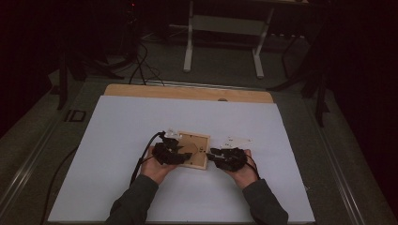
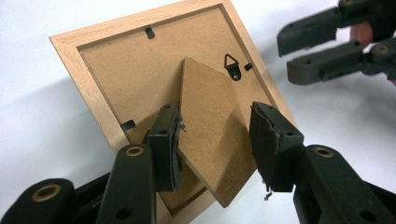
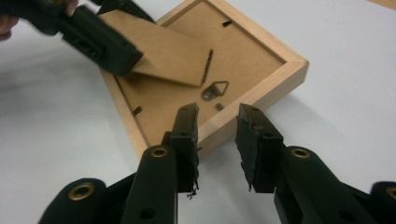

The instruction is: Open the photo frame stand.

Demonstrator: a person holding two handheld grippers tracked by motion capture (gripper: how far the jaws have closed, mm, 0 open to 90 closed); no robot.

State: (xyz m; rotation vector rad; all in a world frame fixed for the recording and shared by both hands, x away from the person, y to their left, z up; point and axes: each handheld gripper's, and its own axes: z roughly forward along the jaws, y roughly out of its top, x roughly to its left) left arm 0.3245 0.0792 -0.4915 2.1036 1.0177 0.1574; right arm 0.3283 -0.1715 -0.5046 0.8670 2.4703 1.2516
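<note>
Frame [image 1: 193, 149] face-down mid-sheet; left gripper [image 2: 219, 135] jaws straddle raised stand flap [image 2: 212, 126]

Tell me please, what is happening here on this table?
A person works on a light wooden picture frame that lies face down on the white table. The left gripper has its jaws either side of the brown cardboard stand flap, which is lifted off the backing; whether the pads press on it I cannot tell. The right gripper is open, with nothing between its jaws, at the frame's edge near the small metal hanger.
</note>
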